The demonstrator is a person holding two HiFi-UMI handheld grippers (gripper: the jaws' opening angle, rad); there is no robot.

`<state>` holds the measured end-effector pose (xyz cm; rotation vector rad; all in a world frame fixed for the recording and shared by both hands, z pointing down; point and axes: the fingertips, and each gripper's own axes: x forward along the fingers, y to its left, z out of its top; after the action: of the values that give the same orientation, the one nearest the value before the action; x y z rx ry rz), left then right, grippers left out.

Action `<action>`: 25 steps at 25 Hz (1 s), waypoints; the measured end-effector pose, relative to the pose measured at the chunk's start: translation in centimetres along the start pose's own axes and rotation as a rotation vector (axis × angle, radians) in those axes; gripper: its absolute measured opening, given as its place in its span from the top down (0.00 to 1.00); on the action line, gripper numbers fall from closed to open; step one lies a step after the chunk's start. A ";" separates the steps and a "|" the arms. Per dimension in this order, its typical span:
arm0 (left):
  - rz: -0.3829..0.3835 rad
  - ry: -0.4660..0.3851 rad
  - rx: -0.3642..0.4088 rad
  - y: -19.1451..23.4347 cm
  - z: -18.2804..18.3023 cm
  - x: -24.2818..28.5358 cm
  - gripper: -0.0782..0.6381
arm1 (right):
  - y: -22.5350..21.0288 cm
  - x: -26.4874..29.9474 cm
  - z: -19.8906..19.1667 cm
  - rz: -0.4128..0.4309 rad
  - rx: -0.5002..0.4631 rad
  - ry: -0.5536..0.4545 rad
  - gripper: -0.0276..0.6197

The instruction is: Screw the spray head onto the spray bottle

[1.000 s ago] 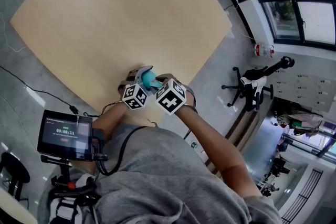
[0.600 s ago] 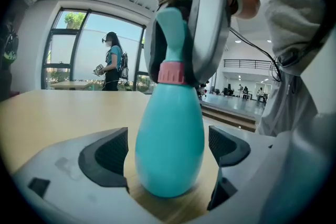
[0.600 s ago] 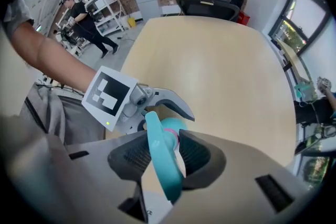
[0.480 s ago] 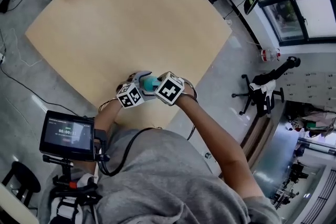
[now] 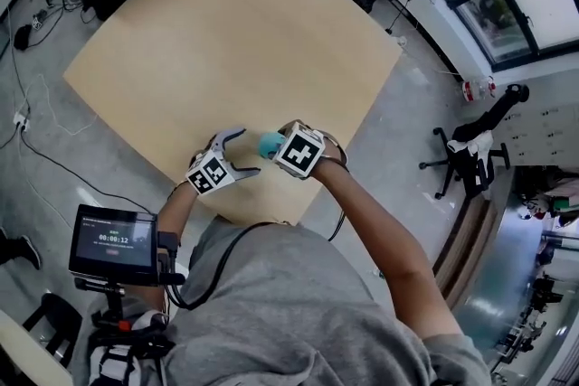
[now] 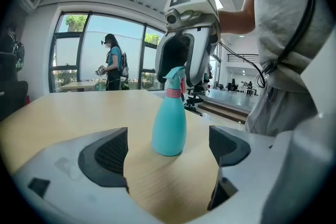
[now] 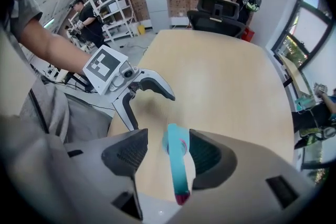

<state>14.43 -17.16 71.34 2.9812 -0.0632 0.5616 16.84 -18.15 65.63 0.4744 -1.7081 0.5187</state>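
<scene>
Left arm: I hold the left gripper (image 5: pixel 249 149) low over the near edge of the table (image 5: pixel 235 32), tipped slightly downward, its jaws aimed at the spray bottle (image 6: pixel 169 123).
Left jaws: released; they have been opening and stand wide with only bare tabletop between the pads. The bottle stands just beyond their tips, apart from both.
Right arm: my bare forearm reaches in from the lower right of the head view, and the right gripper (image 6: pixel 178 77) points steeply down over the top of the bottle.
Right jaws: they have just been opening. The spray head (image 7: pixel 176 165) sits between the pads with a clear gap on one side and close against the other; I read no grip on it.
Spray bottle: teal, upright on the table near its front edge, between the two grippers.
Spray head: teal, seated on the bottle's neck over a pink collar (image 6: pixel 173 93).
Bottle contents: the body is opaque, so I cannot tell.
Writing: each gripper's cube carries black-and-white square markers. A small monitor (image 5: pixel 113 241) by my left side shows a timer line that looks like 00:00:12; the rest of its print is too small to read.
</scene>
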 end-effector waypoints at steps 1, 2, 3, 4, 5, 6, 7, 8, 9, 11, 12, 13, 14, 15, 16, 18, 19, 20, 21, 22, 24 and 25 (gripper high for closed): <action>0.009 0.002 -0.001 0.4 0.1 -0.7 0.25 | -0.4 -0.3 0.2 -0.009 0.004 -0.014 0.60; 0.024 0.002 0.000 1.0 0.2 -1.4 0.25 | -0.9 -0.6 0.4 -0.019 0.010 -0.032 0.60; 0.043 0.000 0.001 1.7 0.3 -2.3 0.25 | -1.4 -1.1 0.7 -0.033 0.019 -0.057 0.60; 0.068 -0.002 -0.003 2.6 0.6 -3.2 0.25 | -1.9 -1.7 1.1 -0.048 0.033 -0.088 0.60; 0.098 -0.007 -0.013 3.4 1.0 -4.3 0.25 | -2.3 -2.7 1.4 -0.062 0.051 -0.123 0.60; 0.136 -0.018 -0.031 4.0 1.5 -5.5 0.25 | -2.4 -3.9 1.8 -0.077 0.074 -0.164 0.60; 0.182 -0.038 -0.056 4.7 2.2 -7.0 0.25 | -2.5 -5.3 2.2 -0.099 0.097 -0.216 0.60; 0.235 -0.069 -0.083 5.3 3.1 -8.6 0.25 | -2.5 -6.9 2.7 -0.125 0.119 -0.280 0.60; 0.289 -0.108 -0.106 5.9 4.2 -10.4 0.25 | -2.4 -8.7 3.3 -0.153 0.142 -0.357 0.60; 0.389 -0.203 -0.123 6.5 7.6 -14.0 0.25 | -2.1 -13.0 4.4 -0.203 0.190 -0.530 0.61; 0.431 -0.251 -0.116 6.3 9.7 -15.6 0.26 | -1.8 -15.4 4.5 -0.220 0.215 -0.620 0.61; 0.466 -0.294 -0.098 5.6 12.1 -17.2 0.26 | -1.2 -18.0 4.4 -0.234 0.236 -0.710 0.61; 0.495 -0.331 -0.074 4.5 14.5 -18.7 0.30 | -0.4 -20.7 4.0 -0.248 0.253 -0.799 0.68; 0.517 -0.363 -0.046 3.1 17.0 -20.0 0.38 | 0.7 -23.4 3.3 -0.261 0.263 -0.886 0.84; 0.536 -0.390 -0.018 1.6 19.5 -21.1 0.47 | 1.8 -26.0 2.5 -0.272 0.267 -0.968 0.92; 0.566 -0.438 0.023 -1.5 23.9 -22.2 0.70 | 3.9 -30.4 0.0 -0.289 0.261 -1.101 0.95; 0.578 -0.459 0.026 -3.0 25.8 -22.2 0.80 | 4.8 -32.2 -1.6 -0.296 0.254 -1.151 0.95; 0.589 -0.477 0.014 -4.6 27.3 -21.8 0.86 | 5.8 -33.7 -3.4 -0.298 0.247 -1.195 0.95; 0.597 -0.493 -0.010 -6.0 28.5 -21.5 0.88 | 6.8 -34.9 -5.0 -0.293 0.241 -1.236 0.95; 0.600 -0.507 -0.038 -7.5 29.4 -21.1 0.88 | 7.9 -35.8 -6.5 -0.283 0.236 -1.273 0.95; 0.601 -0.523 -0.068 -10.4 30.8 -20.6 0.89 | 10.3 -36.9 -9.0 -0.271 0.224 -1.322 0.95; 0.604 -0.522 -0.065 -11.8 31.2 -20.4 0.89 | 11.5 -37.2 -10.2 -0.273 0.216 -1.331 0.95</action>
<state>7.37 -8.56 33.81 2.9228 -1.0142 -0.1981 25.40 -1.73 29.89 1.3924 -2.7668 0.1380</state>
